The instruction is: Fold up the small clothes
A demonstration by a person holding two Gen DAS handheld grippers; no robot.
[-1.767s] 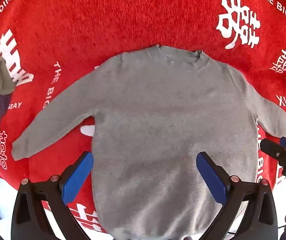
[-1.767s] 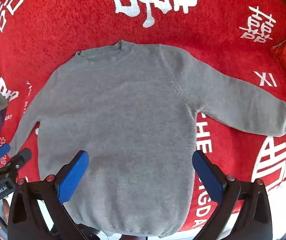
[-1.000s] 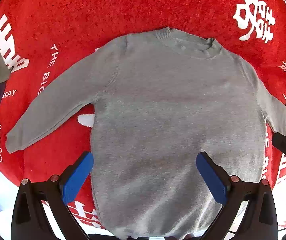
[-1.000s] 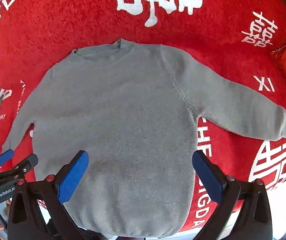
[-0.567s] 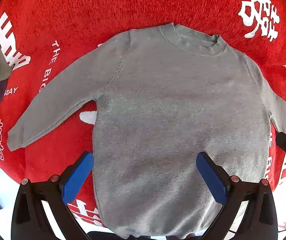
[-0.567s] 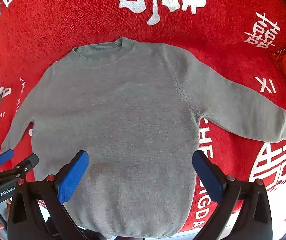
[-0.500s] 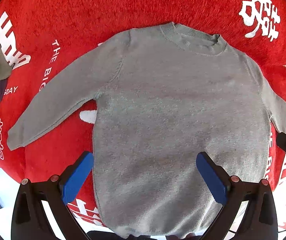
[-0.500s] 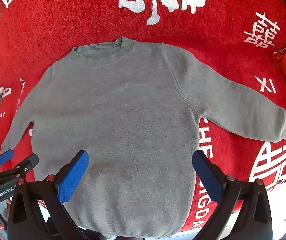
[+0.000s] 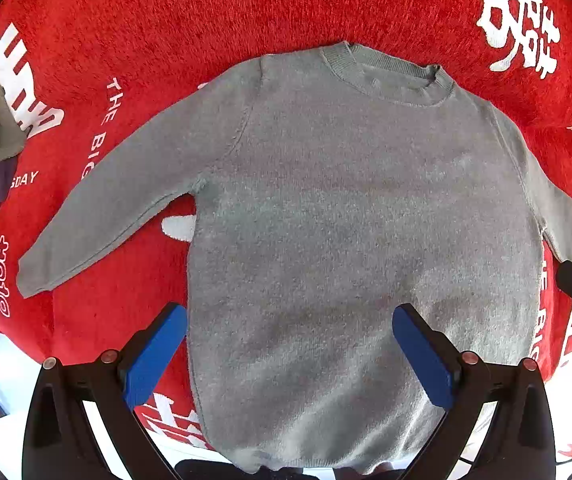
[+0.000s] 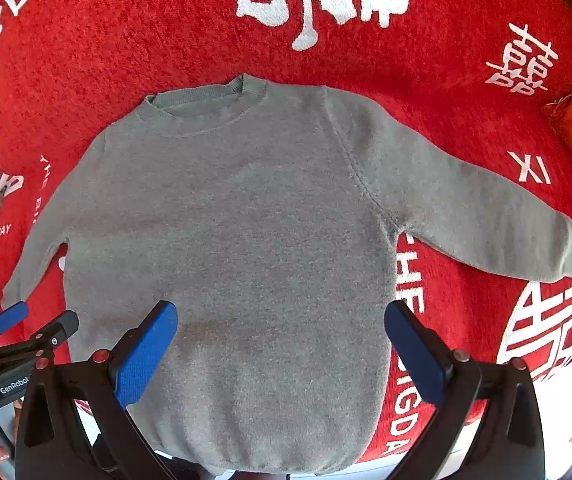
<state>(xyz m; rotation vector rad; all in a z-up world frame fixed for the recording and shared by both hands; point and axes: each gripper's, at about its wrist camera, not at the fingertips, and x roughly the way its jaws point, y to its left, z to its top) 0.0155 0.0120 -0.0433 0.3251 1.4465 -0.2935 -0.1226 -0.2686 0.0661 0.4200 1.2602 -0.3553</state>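
Both grippers, left gripper & right gripper, hover w/ jaws wide, holding nothing. Grey sweater lies flat, sleeves out, on red blanket, below both.

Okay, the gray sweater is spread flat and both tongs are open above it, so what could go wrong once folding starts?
The left sleeve and right sleeve are splayed wide, so folding the gray sweater without tucking them first may leave a lopsided bundle. The fuzzy red blanket may drag on the knit and bunch it. The left tongs and right tongs hover side by side over the hem and might collide.
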